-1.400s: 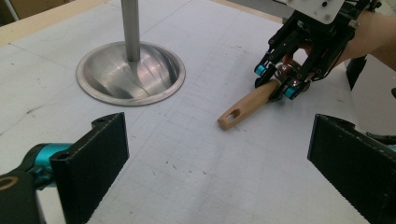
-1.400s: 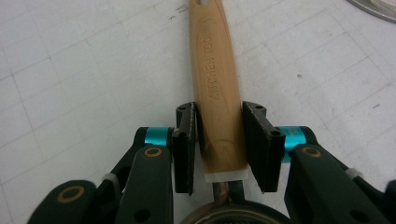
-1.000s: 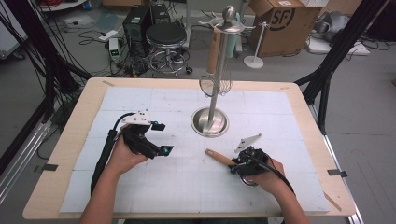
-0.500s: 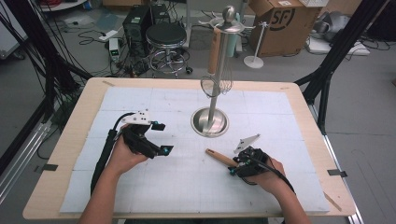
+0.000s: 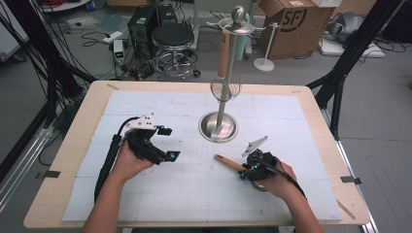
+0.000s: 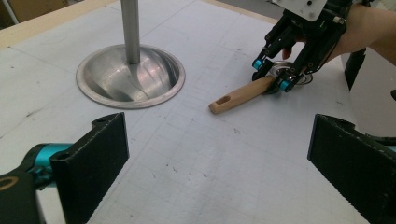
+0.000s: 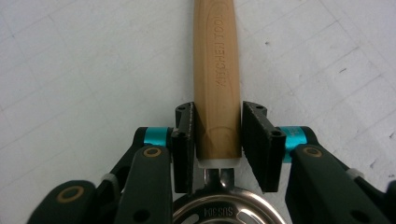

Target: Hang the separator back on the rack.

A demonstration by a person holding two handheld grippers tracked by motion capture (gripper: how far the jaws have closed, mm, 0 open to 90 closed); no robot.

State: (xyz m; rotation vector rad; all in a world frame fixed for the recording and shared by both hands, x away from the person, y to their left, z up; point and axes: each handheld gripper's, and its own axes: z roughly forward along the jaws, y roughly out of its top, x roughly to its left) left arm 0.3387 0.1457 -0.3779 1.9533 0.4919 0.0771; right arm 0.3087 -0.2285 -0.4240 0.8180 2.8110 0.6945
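A kitchen tool with a wooden handle (image 5: pixel 228 162) (image 6: pixel 240 94) (image 7: pixel 217 70) lies flat on the white mat, handle towards the table's middle. Its round steel head (image 7: pixel 219 212) sits under my right gripper. In the right gripper view, my right gripper (image 5: pixel 243 171) (image 7: pixel 218 135) has both jaws against the handle's sides near the head end. The left gripper view shows that gripper (image 6: pixel 272 74) low over the tool. My left gripper (image 5: pixel 170 142) (image 6: pixel 219 163) is held open at the mat's left with nothing between its jaws, facing the tool.
A steel utensil stand (image 5: pixel 218 127) (image 6: pixel 130 77) rises at the table's centre, just behind the tool. A wire whisk (image 5: pixel 226 90) with a wooden handle hangs from it. The white mat (image 5: pixel 184 194) covers most of the wooden table; boxes, a stool and cables lie beyond it.
Both hands are nearly where they were. The right gripper has shifted only slightly at the tool's handle.
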